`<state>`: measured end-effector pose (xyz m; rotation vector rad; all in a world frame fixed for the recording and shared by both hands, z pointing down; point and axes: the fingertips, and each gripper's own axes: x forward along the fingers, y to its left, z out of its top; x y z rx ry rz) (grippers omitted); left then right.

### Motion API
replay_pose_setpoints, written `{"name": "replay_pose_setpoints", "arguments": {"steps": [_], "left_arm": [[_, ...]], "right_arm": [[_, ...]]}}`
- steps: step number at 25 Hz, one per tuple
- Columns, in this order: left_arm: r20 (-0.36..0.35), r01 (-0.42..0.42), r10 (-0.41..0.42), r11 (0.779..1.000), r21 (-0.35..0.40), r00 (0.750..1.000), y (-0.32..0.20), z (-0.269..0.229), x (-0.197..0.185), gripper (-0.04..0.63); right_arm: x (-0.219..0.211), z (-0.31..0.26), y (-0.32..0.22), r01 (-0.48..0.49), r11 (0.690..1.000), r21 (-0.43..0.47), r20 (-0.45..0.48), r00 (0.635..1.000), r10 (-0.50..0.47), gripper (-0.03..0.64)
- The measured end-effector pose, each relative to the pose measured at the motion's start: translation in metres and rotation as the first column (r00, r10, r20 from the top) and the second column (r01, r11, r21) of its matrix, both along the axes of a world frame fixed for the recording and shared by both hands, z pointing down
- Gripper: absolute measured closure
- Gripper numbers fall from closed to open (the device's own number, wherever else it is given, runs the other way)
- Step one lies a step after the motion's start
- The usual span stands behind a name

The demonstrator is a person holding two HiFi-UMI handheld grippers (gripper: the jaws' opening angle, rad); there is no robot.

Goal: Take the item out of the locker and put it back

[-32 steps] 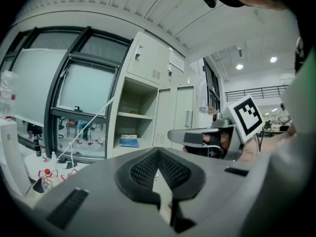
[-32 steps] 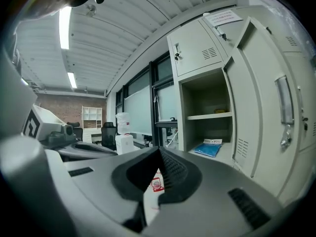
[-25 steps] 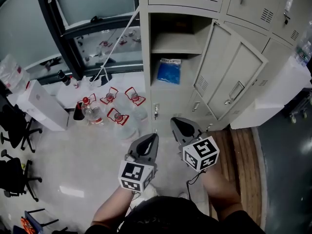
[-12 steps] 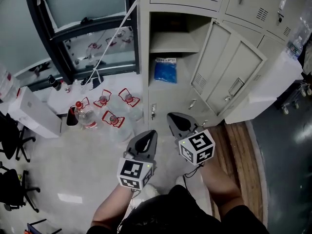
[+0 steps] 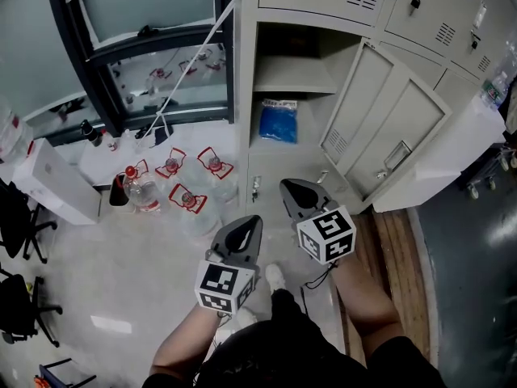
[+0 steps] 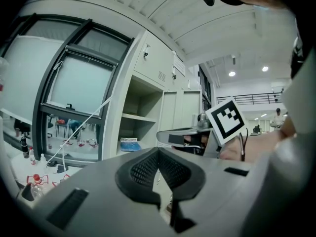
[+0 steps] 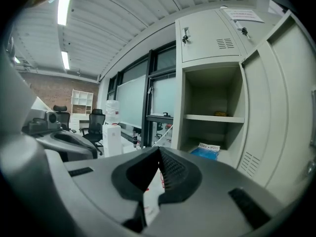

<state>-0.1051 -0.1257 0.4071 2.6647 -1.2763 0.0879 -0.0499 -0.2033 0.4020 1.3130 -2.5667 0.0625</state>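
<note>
A tall grey locker [image 5: 245,79] stands with its door [image 5: 380,128] swung out to the right. On its lower shelf lies a blue packet [image 5: 279,122] with a white label, which also shows as the blue packet [image 6: 130,144] and the blue packet [image 7: 206,151] in the two gripper views. Both grippers hover in front of the locker, well short of it, at about waist height. My left gripper [image 5: 249,221] is shut and empty. My right gripper [image 5: 290,187] is shut with nothing in it, slightly nearer the locker. A small yellowish thing [image 7: 220,114] sits on the upper shelf.
Several water bottles with red handles [image 5: 182,176] stand on the floor left of the locker, below a dark-framed window [image 5: 145,23]. A white box [image 5: 56,180] and office chairs [image 5: 20,217] are at the far left. A wooden platform [image 5: 396,241] runs along the right.
Both grippers stay shut and side by side, in much the same place. The view has shifted a little, and a shoe now shows below the grippers.
</note>
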Motion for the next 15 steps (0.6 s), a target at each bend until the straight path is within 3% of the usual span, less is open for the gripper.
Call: {"name": "replay_pose_setpoints", "arguments": {"steps": [11, 12, 15], "left_arm": [[0.004, 0.052, -0.052, 0.998, -0.018, 0.999, -0.062, 0.007, 0.020, 0.592], [0.005, 0.056, -0.056, 0.998, -0.022, 0.998, -0.068, 0.009, 0.022, 0.592], [0.007, 0.067, -0.067, 0.997, -0.034, 0.998, -0.083, 0.014, 0.026, 0.591]], "right_arm": [[0.022, 0.032, -0.083, 0.044, 0.997, -0.070, -0.047, 0.998, -0.048, 0.614], [0.023, 0.035, -0.091, 0.051, 0.996, -0.079, -0.047, 0.997, -0.055, 0.563], [0.028, 0.044, -0.114, 0.051, 0.995, -0.090, -0.062, 0.996, -0.057, 0.555]]}}
